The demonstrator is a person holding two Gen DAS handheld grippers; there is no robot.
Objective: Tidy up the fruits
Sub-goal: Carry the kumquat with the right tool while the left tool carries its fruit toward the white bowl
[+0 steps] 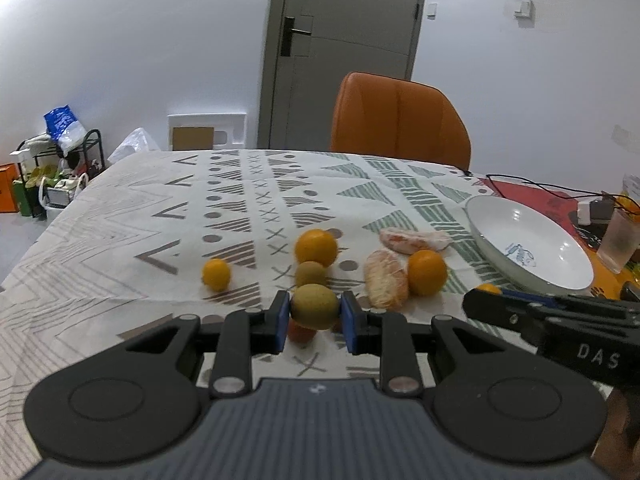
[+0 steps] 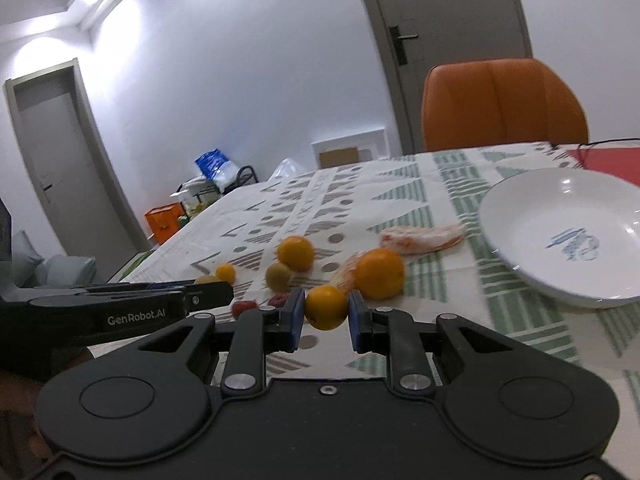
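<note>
My left gripper (image 1: 315, 312) is shut on a green-brown kiwi (image 1: 315, 305), held just above the patterned tablecloth. My right gripper (image 2: 326, 308) is shut on a small orange (image 2: 326, 307); it also shows at the right of the left wrist view as a black arm (image 1: 560, 316). On the cloth lie a large orange (image 1: 316, 247), a small orange (image 1: 216, 274), a second kiwi (image 1: 310, 273), another orange (image 1: 427, 272) and two peeled, wrapped citrus pieces (image 1: 386, 284) (image 1: 414, 240). Small red fruits (image 2: 244, 307) lie under the grippers. A white plate (image 1: 528, 246) stands to the right.
An orange chair (image 1: 400, 120) stands at the table's far edge. A plastic cup (image 1: 620, 240), a black cable (image 1: 532, 186) and a red mat (image 1: 532, 196) sit right of the plate. Clutter and a rack (image 1: 60, 168) are on the floor at the left.
</note>
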